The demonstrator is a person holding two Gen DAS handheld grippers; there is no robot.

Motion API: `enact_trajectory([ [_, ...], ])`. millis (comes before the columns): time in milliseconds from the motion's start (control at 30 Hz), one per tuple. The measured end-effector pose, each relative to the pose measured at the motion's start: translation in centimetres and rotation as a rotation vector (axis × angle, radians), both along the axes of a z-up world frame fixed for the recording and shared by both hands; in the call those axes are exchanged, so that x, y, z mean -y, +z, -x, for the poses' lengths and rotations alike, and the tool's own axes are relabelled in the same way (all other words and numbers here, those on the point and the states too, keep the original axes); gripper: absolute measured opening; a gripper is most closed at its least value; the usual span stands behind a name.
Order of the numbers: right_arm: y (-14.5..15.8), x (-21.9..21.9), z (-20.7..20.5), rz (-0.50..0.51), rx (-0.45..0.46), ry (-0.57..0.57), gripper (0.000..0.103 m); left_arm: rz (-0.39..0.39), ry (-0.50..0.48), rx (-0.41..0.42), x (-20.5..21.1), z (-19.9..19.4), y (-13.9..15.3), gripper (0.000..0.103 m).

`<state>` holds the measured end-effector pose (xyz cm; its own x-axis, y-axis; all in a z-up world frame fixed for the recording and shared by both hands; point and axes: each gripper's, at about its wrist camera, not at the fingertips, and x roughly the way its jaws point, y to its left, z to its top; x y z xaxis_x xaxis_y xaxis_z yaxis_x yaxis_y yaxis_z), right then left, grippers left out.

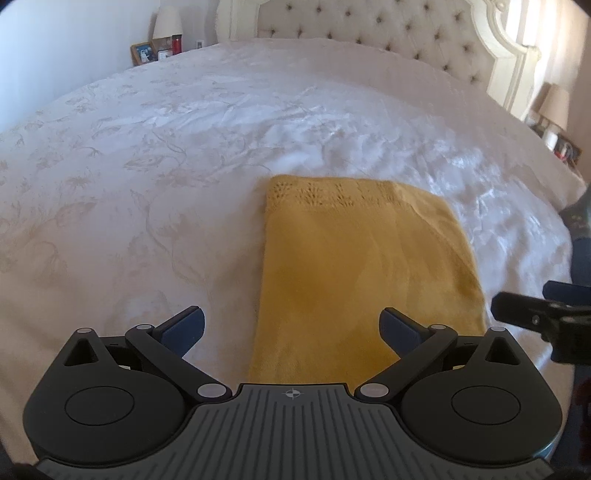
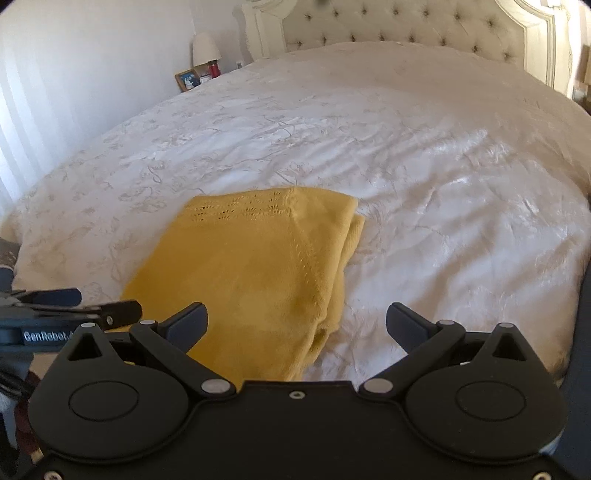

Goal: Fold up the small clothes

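Observation:
A mustard-yellow knitted garment point(image 1: 365, 266) lies folded into a long rectangle on the white bedspread point(image 1: 166, 155), with a lacy band at its far end. It also shows in the right wrist view point(image 2: 258, 273), with its layered edge on the right side. My left gripper point(image 1: 291, 326) is open and empty, hovering over the garment's near end. My right gripper point(image 2: 297, 325) is open and empty, over the garment's near right edge. Each gripper shows at the edge of the other's view: the right gripper point(image 1: 517, 310), the left gripper point(image 2: 92, 306).
The bed has a tufted cream headboard point(image 1: 388, 29) at the far end. A nightstand at the far left holds a lamp point(image 1: 167, 22), a picture frame point(image 1: 143, 52) and a red candle. Another lamp point(image 1: 554, 107) stands at the right. A white wall point(image 2: 74, 74) runs along the left.

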<state>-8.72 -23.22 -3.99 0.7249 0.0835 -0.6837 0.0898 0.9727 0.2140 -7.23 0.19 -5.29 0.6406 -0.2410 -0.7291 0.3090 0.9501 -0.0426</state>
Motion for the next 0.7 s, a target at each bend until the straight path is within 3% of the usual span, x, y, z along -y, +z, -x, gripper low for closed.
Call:
enact_trajectory([
  [233,0.5,-0.2,0.9,0.008,0.003,-0.005,0.102,-0.06,0.027,-0.047,1.2,1.2,0.4,0.102],
  [700,2.0,-1.6,2.1,0.098,0.035,0.003,0.102,-0.114,0.092,-0.023,2.1,2.9,2.0,0.102],
])
